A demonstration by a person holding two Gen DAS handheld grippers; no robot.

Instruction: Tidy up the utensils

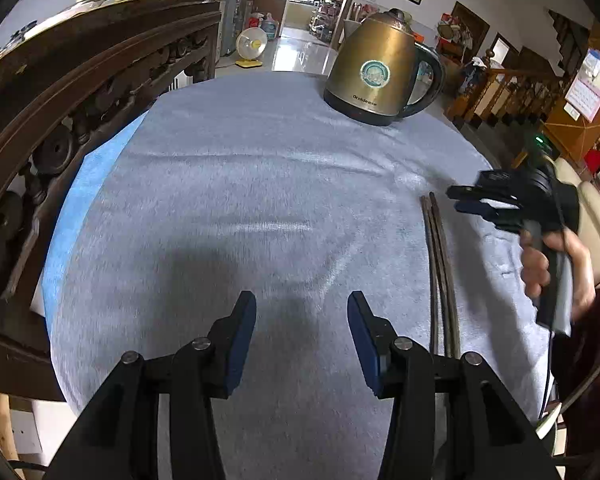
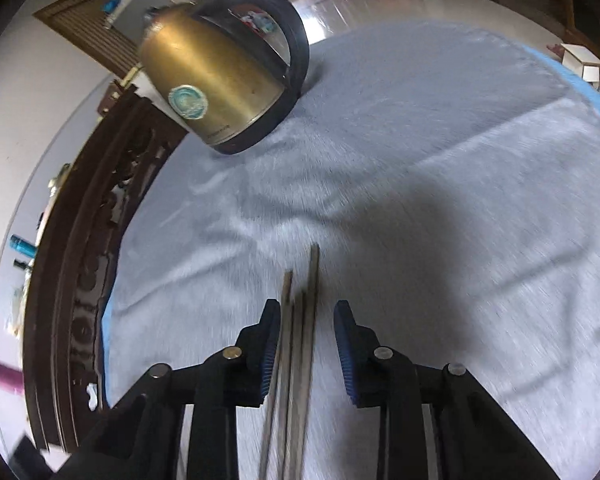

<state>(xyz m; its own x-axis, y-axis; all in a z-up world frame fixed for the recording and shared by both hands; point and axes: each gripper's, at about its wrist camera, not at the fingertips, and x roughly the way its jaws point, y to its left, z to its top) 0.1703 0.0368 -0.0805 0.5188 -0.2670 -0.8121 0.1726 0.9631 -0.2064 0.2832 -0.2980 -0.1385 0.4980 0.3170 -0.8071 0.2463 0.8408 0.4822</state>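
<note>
Several dark wooden chopsticks (image 1: pixel 440 272) lie side by side on the grey cloth, right of my left gripper (image 1: pixel 302 308), which is open and empty above bare cloth. In the right wrist view the chopsticks (image 2: pixel 298 344) run lengthwise between the jaws of my right gripper (image 2: pixel 307 316), which is open around them and hovers over them; the view is motion-blurred. The right gripper (image 1: pixel 470 202) also shows in the left wrist view, held in a hand beyond the chopsticks' far tips.
A brass-coloured electric kettle (image 1: pixel 380 72) stands at the far side of the cloth-covered table (image 1: pixel 240 184); it also shows in the right wrist view (image 2: pixel 220 80). A dark carved wooden cabinet (image 1: pixel 60 112) borders the table's left edge.
</note>
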